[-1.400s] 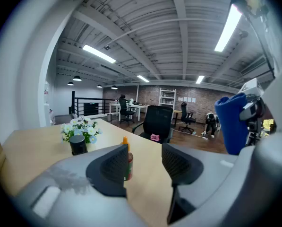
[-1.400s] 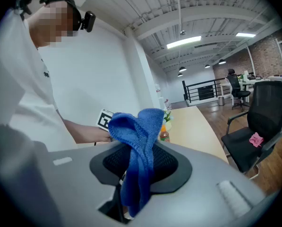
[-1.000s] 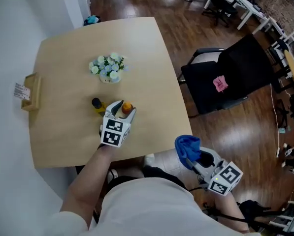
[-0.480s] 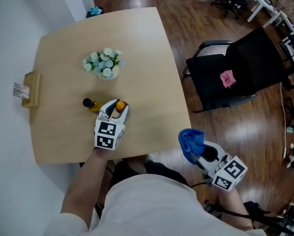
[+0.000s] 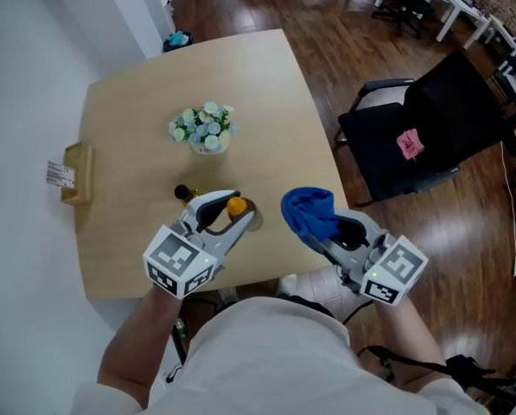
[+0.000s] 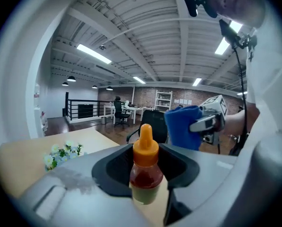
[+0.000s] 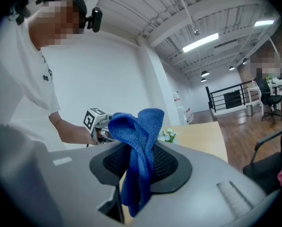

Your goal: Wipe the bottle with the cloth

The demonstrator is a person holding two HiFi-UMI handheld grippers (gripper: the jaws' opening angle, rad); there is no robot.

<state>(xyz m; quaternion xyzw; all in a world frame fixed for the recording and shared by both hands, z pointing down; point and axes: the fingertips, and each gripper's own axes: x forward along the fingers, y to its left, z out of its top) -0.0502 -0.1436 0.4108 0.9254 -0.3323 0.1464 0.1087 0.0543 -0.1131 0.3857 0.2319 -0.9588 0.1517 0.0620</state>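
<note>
A small bottle (image 5: 235, 207) with an orange cap and red sauce inside stands upright between the jaws of my left gripper (image 5: 230, 214). The jaws have just been closing and now grip the bottle (image 6: 144, 173) at its body, holding it above the table. My right gripper (image 5: 325, 232) is shut on a bunched blue cloth (image 5: 308, 211), a little to the right of the bottle and apart from it. In the right gripper view the cloth (image 7: 139, 135) hangs down between the jaws. The left gripper view shows the cloth (image 6: 183, 126) beyond the bottle.
On the wooden table (image 5: 136, 111) stand a pot of pale flowers (image 5: 207, 129) and a second, dark-capped bottle (image 5: 185, 194). A wooden holder (image 5: 76, 173) sits at the table's left edge. A black chair (image 5: 430, 132) with a pink item stands to the right.
The left gripper closed on the orange-capped bottle and lifted it off the table. The right gripper carried the cloth from beside the table in over its front edge, nearer the bottle.
</note>
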